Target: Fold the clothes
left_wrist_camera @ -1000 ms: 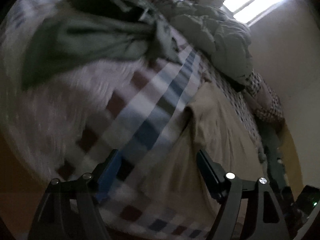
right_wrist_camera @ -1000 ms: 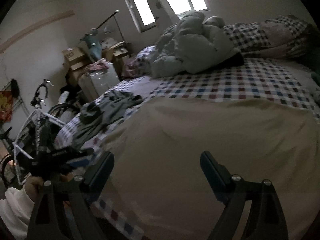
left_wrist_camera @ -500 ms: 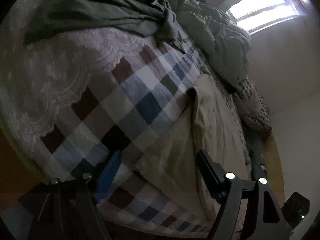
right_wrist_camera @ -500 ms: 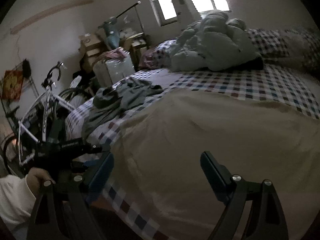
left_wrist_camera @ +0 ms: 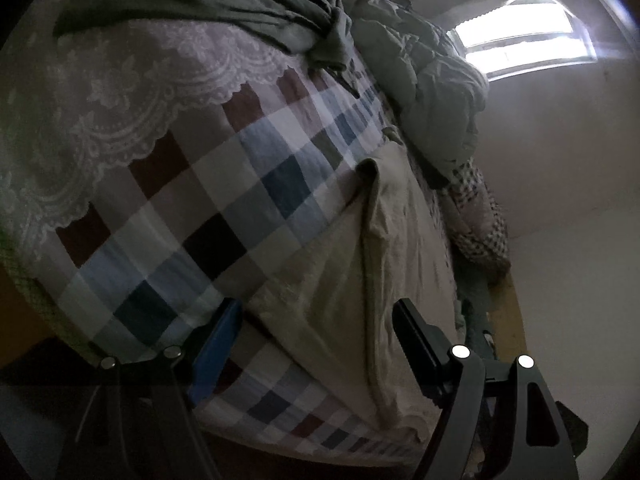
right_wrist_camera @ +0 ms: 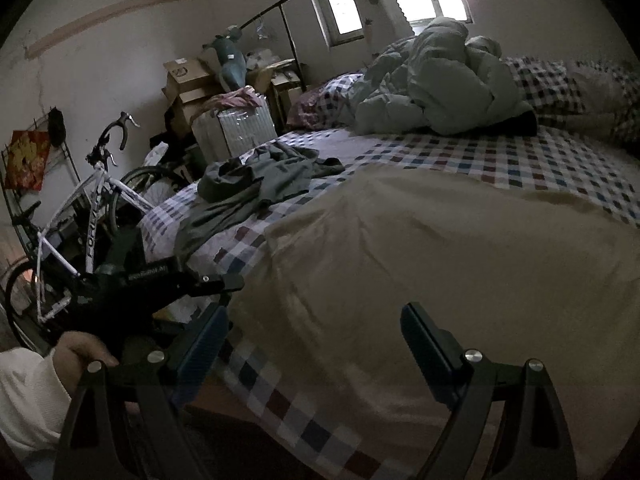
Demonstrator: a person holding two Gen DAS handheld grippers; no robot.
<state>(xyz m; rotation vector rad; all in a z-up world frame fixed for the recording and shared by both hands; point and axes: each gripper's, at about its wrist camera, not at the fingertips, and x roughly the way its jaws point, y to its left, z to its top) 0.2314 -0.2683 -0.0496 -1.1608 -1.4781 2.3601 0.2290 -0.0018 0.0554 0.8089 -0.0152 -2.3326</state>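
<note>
Two grippers sit at the near edge of the bed (right_wrist_camera: 500, 164), both with jaws spread wide and nothing between them. From the right wrist view, the right gripper (right_wrist_camera: 316, 344) hovers over the near part of a beige garment (right_wrist_camera: 440, 264) spread flat across the checked bedspread (right_wrist_camera: 520, 160). The garment's left edge runs diagonally away from the bed's near edge, and its far edge lies across the bed short of a heaped pale green quilt (right_wrist_camera: 436, 92). A strip of checked cover shows along the bed's near edge below the garment. The left gripper (right_wrist_camera: 216, 282), held in the person's left hand (right_wrist_camera: 82, 354), sits just beside the garment's near left corner, at the bed's edge.

From the left wrist view, the left gripper (left_wrist_camera: 316, 340) frames that same corner of the beige garment (left_wrist_camera: 352, 280); a raised fold runs along the cloth away from the camera. Whether its fingers touch the cloth I cannot tell.

Left of the beige piece a wide band of checked cover lies bare, then a crumpled grey-green garment (right_wrist_camera: 256, 184) sits near the bed's left edge, well apart from the beige one. Beyond that edge stand a white bicycle (right_wrist_camera: 92, 216) and stacked cardboard boxes (right_wrist_camera: 188, 80), close against the bedside. Checked pillows (right_wrist_camera: 552, 84) lie to the right of the quilt
</note>
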